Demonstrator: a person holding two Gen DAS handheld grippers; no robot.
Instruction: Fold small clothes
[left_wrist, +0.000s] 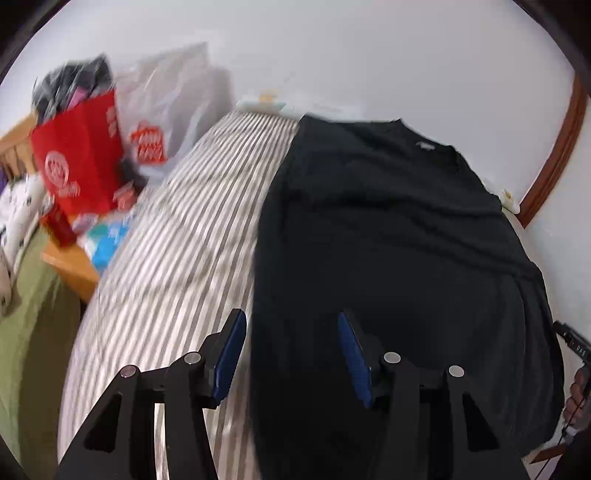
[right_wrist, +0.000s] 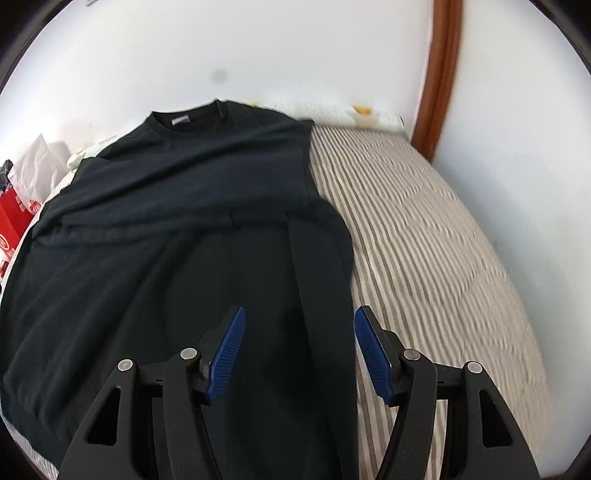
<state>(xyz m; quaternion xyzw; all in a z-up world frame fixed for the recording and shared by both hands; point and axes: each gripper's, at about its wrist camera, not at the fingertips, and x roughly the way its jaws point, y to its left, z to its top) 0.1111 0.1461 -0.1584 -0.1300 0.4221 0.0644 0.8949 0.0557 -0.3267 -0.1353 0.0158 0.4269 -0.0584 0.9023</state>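
1. Nearest the cameras, the left gripper (left_wrist: 291, 325) stands with its blue ribbed pads apart and nothing between them, above the left edge of the black long-sleeved top (left_wrist: 388, 240); the right gripper (right_wrist: 297, 321) is likewise parted and empty over the garment's right side.
2. Beneath them, the top lies flat on the striped mattress (left_wrist: 177, 240), neck away from the person; its right sleeve (right_wrist: 317, 258) looks already folded inward and runs down the body as a long band, so I judge one side fold done.
3. Left to do, as far as can be seen: the other side fold, then doubling hem toward collar (right_wrist: 188, 116); the left half is spread in a wide, loose sheet.
4. Cloth is matte, soft knit with shallow creases and a ribbed neckband; the mattress is quilted in grey and white stripes.
5. Farther off, a red paper bag (left_wrist: 79, 158) and a translucent plastic bag (left_wrist: 166, 107) sit beside the bed; behind is a white wall (right_wrist: 295, 48).
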